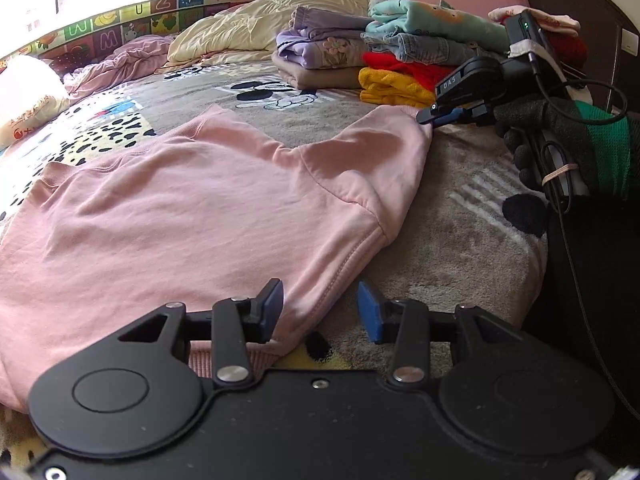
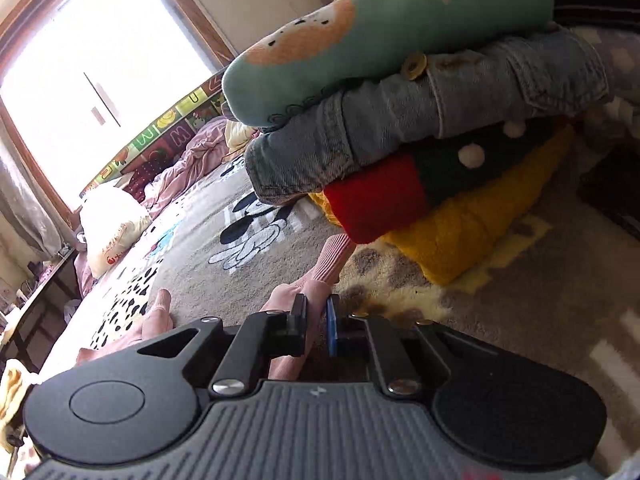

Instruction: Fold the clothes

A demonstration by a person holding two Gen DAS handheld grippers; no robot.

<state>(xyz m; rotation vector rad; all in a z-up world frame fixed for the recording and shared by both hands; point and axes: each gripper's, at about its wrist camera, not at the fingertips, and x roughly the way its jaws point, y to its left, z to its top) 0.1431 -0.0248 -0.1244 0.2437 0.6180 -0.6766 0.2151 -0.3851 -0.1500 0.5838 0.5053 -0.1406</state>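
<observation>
The pink sweatshirt (image 1: pixel 192 208) lies spread flat across the near half of the bed (image 1: pixel 460 240), its body toward the left and one sleeve (image 1: pixel 384 148) reaching to the right, toward the folded clothes. The right gripper (image 1: pixel 430 117) has that sleeve by its ribbed cuff (image 2: pixel 334 258) — in its own view the jaws are pressed together on the pink cloth, which runs up between the pads and pokes out beyond them. The left gripper (image 1: pixel 320 312) waits at the near edge with its fingers partly spread, holding nothing; the hem corner of the sweatshirt lies just under and beside its left pad (image 1: pixel 270 312), but the pads do not press on it.

Just beyond the cuff, to the far right, stands a stack of folded clothes (image 1: pixel 404 56): yellow at the bottom, then red, denim, and a mint piece on top. A second, lilac pile (image 1: pixel 320 48) sits to its left, with a cream quilt (image 1: pixel 256 28) behind.

This reads as the sleeve fold at its start: cuff gripped, not yet carried over. The next move likely calls for lifting the cuff clear of the bedspread and bringing it left across the chest, so the sleeve lands flat on the body — without brushing the stack close by. The left gripper could pin the near hem so the body does not drag along.
</observation>
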